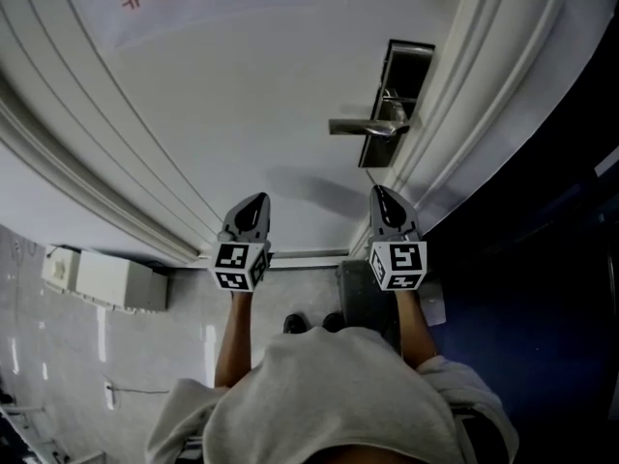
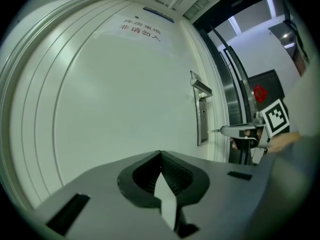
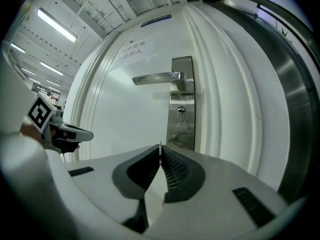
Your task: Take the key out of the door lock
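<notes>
Both grippers sit low in the frame, short of the door (image 1: pixel 242 114). The left gripper (image 1: pixel 255 202) is pinched shut and empty. The right gripper (image 1: pixel 379 193) is closed on a thin sliver, apparently the key (image 2: pixel 216 131). Higher up, the lock (image 3: pixel 181 113) under the handle (image 3: pixel 157 77) looks empty, so extraction seems done. Next, carry the key clear.

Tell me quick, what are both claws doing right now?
Left claw: closed, empty.
Right claw: closed on a small thin silver metal key, only its tip showing.
</notes>
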A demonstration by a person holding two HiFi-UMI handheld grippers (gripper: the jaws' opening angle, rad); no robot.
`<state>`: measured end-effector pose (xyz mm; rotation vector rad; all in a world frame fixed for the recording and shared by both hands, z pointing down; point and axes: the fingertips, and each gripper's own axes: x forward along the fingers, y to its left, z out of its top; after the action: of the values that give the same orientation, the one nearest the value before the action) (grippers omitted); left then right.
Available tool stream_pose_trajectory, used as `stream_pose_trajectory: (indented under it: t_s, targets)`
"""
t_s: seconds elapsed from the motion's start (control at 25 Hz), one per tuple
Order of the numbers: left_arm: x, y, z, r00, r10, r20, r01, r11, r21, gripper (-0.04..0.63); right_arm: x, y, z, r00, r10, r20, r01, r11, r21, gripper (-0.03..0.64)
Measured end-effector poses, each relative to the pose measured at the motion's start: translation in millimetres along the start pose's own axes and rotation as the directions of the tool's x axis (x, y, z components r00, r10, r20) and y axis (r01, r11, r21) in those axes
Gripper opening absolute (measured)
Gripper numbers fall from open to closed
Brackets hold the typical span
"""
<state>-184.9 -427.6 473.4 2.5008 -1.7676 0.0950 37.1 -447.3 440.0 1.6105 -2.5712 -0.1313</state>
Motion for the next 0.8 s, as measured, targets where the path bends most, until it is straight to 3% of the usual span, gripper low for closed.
stream_pose_trajectory:
  t_s: [0.32, 0.8]
  targets:
    - [-7, 14, 3, 0.999, 0.041, 0.005, -0.041, 0.999, -0.003, 0.017, 11, 7, 1, 1.0, 0.021, 0.003, -0.021, 1.0, -0.002, 0.029]
    - [-1, 12, 8, 0.999, 0.031, 0.014, -0.031, 1.0, 0.0, 0.017, 13, 6, 0, 1.0, 0.011, -0.009, -0.011, 1.0, -0.022, 0.029]
